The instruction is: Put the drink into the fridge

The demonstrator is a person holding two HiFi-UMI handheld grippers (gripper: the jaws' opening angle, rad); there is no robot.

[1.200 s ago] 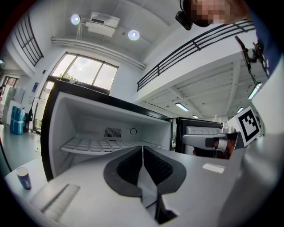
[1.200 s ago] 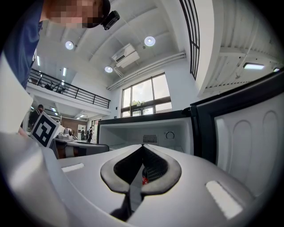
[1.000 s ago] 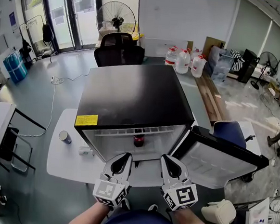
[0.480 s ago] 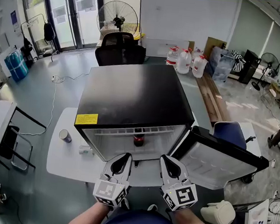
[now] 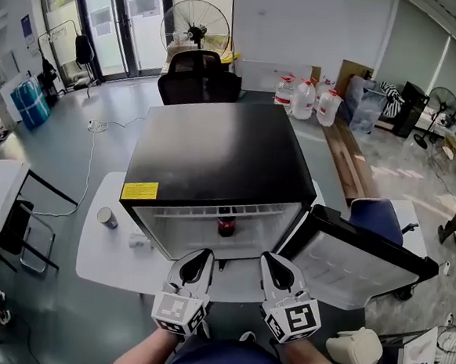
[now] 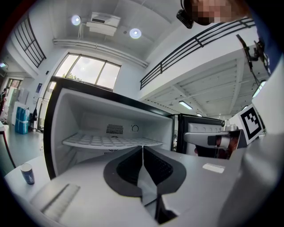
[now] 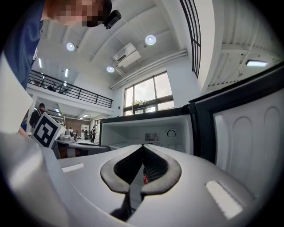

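Both tongs pinched together and empty, left gripper (image 5: 199, 263) beside right gripper (image 5: 278, 269) before the open fridge (image 5: 214, 160); the drink (image 5: 225, 226) stands upright inside; I'd judge it light, rigid, slick; grip mid-body.

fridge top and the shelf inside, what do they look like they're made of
Fridge top: probably painted metal or plastic, black and smooth with a semi-gloss finish. It carries a soft sheen of window light.
Shelf: pale with a fine grid pattern, so either white-coated wire or moulded plastic. The look does not settle which.
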